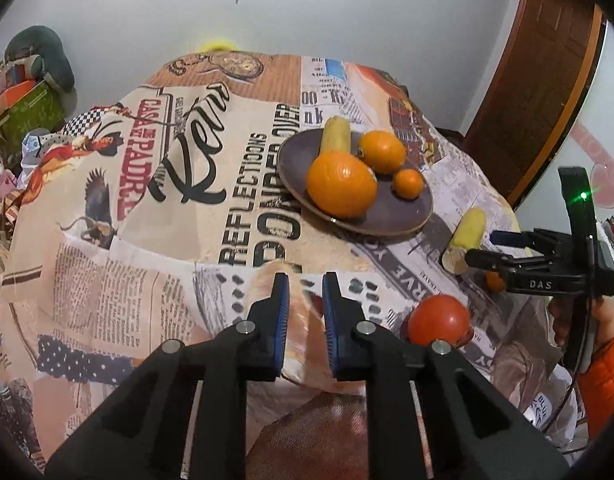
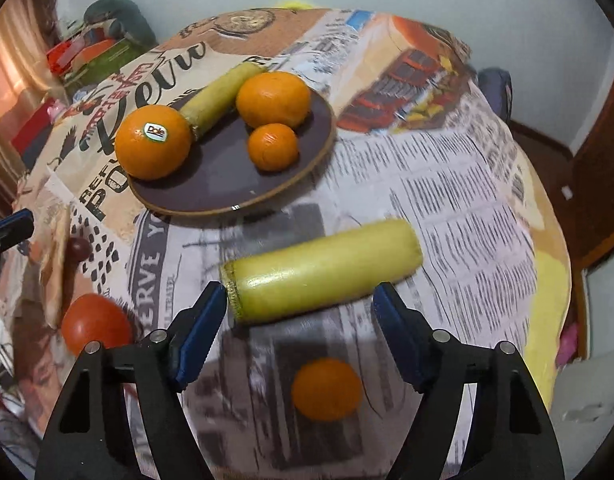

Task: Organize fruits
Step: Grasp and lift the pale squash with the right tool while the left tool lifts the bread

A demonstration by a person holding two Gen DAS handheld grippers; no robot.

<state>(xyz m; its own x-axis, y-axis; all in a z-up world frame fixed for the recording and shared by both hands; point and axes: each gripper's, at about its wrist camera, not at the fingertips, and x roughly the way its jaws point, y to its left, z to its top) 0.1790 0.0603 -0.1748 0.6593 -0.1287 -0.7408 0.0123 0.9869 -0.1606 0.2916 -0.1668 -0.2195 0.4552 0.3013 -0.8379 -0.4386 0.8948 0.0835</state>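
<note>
- Beyond my claws, the table (image 2: pixel 447 184) carries one plate (image 2: pixel 227 184) already collecting fruit: three oranges and one yellow stalk.
- My right claw (image 2: pixel 299 316) is spread wide around the loose stalk (image 2: pixel 323 268), I judge to take it plateward.
- One small orange (image 2: pixel 327 388) lies beneath that claw; one tomato (image 2: pixel 95 326) lies to its left.
- My left claw (image 1: pixel 305 292) hovers narrowly parted, empty.

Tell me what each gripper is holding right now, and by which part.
Nothing is held. The right gripper is open above the tablecloth, the yellow-green cylinder just ahead of its fingertips. The left gripper has only a narrow empty gap.
</note>
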